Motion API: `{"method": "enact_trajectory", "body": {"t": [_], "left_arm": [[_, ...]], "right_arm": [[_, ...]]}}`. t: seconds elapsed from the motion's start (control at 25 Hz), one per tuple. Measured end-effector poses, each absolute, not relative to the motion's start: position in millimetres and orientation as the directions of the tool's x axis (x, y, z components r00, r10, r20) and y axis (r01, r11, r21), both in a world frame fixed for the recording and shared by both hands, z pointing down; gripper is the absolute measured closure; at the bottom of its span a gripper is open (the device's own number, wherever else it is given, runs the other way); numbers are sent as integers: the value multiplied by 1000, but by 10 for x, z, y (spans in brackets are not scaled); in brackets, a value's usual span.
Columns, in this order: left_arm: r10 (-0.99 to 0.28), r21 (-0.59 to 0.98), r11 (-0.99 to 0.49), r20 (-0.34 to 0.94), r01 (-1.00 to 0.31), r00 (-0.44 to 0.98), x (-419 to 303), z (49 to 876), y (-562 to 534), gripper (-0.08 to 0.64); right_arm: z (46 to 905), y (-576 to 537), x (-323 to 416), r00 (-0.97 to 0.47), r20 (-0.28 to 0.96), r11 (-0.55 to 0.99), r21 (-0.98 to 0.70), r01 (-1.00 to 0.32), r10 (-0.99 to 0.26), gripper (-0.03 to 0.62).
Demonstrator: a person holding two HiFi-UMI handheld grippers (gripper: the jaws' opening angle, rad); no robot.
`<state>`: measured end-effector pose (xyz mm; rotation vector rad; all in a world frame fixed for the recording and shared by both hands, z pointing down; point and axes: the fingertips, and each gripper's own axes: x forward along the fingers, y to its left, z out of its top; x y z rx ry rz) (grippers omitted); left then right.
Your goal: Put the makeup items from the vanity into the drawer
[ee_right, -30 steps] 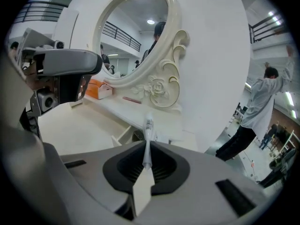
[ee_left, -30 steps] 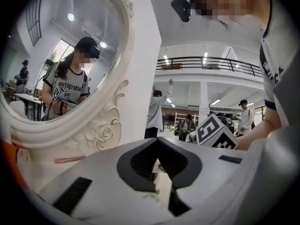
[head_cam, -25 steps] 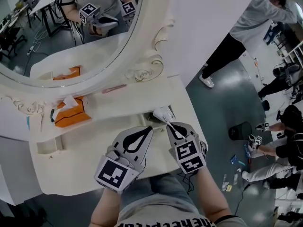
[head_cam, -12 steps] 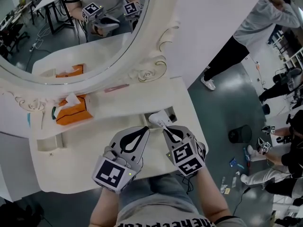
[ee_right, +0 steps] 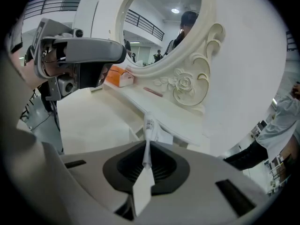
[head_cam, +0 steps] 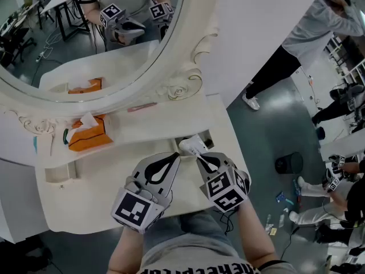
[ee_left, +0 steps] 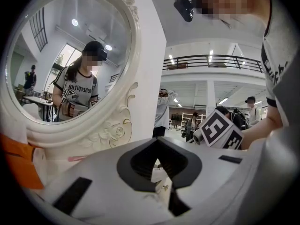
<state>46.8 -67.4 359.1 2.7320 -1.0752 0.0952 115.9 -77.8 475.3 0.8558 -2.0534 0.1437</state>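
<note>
Right tongs [head_cam: 201, 158] are clenched on a flat white squeeze tube [head_cam: 193, 146], pinching its thin crimped tail, I'd say so the barcoded body leads into the small open drawer [head_cam: 206, 139] on the glossy white table [head_cam: 97, 204]. Left tongs [head_cam: 180, 155] wait just beside, closed, apparently empty.

White makeup tube [ee_right: 147, 142], barcode near its far end, flat crimped tail pinched in the jaws of my right gripper [ee_right: 144, 168], body slanting down toward the small pulled-out drawer [ee_right: 164, 136]; thin pink stick [head_cam: 141, 106] lying flat on the vanity shelf [head_cam: 165, 124]
</note>
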Motion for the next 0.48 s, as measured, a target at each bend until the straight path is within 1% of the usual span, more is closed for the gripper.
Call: {"method": "enact_trajectory", "body": {"t": [0.24, 0.36, 0.48], "left_arm": [[-666, 166, -717, 122, -677, 735, 487, 3576, -682, 547], [-663, 185, -712, 143, -678, 735, 479, 3585, -666, 547], [-677, 146, -712, 116, -687, 726, 429, 3571, -694, 547]], "right_arm": [[4733, -856, 1193, -353, 759, 736, 234, -635, -546, 566], [4752, -915, 1204, -338, 761, 728, 246, -640, -554, 566], [4797, -964, 1208, -306, 767, 725, 283, -628, -564, 566]]}}
